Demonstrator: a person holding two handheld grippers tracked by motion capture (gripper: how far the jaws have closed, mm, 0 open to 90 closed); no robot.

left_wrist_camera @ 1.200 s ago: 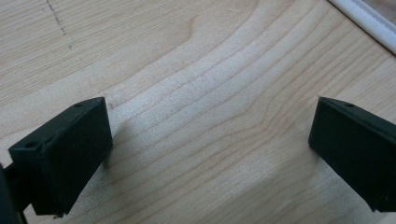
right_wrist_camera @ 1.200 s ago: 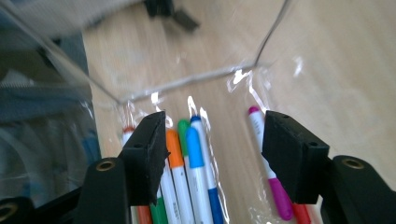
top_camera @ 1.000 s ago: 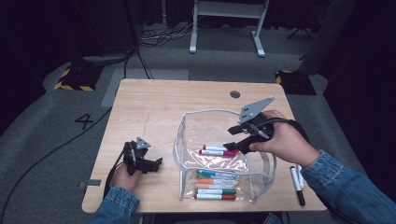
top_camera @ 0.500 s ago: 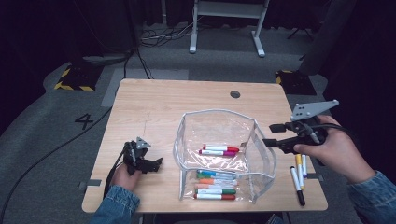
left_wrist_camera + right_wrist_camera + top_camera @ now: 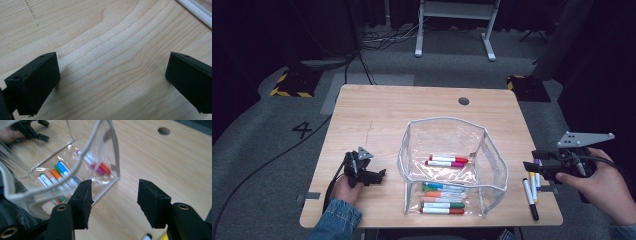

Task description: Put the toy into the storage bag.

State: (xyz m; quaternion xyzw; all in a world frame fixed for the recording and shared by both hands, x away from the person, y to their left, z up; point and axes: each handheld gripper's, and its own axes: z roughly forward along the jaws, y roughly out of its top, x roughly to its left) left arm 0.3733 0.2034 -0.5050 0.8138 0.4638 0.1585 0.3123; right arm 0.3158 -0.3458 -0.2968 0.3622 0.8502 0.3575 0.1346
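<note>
Your right gripper (image 5: 532, 161) hovers level, its empty jaws apart and just closing a little — your left gripper (image 5: 379, 175) rests low, jaws wide.

Wooden table (image 5: 412, 107) with a round cable hole (image 5: 464, 101) at the far right. Clear plastic zip pouch (image 5: 492, 150) stood open right of centre. Inside it, two markers, one red-capped and one magenta-capped (image 5: 447, 160), lay side by side on the bottom; a row of several coloured markers (image 5: 443, 197) lay in its near part. Left gripper (image 5: 377, 176) rested on the table left of the pouch, near the front edge. Right gripper (image 5: 532, 160) was at the table's right edge, above three loose markers (image 5: 532, 187) lying right of the pouch, apart from it.
</note>
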